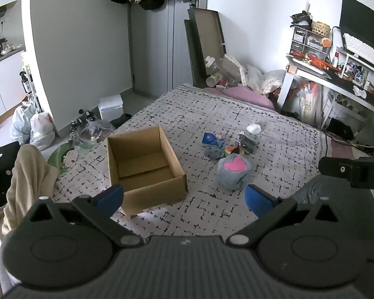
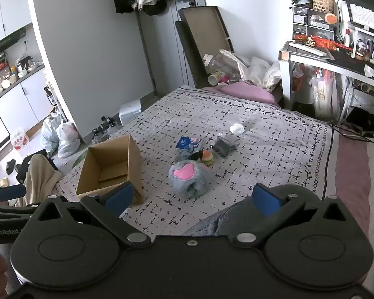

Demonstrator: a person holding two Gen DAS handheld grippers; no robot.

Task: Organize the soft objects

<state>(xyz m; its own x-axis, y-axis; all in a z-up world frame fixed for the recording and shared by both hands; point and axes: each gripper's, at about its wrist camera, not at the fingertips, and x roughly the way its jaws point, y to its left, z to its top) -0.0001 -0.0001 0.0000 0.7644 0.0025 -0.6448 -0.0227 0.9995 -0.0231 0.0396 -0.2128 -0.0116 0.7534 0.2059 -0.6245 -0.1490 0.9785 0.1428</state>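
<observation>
Bedside hand-held gripper: "GenRobot", perhaps.

soft daylight, sharp, fisheye-warped edges

Ahead of my blue fingers: brown box; grey plush with pink patch; white bedspread, black dashes; pink pillow beyond.

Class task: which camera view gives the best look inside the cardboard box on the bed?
The left wrist view: the cardboard box sits near centre, its empty floor visible. In the right wrist view the cardboard box is off to the left, its near corner hidden behind a tong finger.
</observation>
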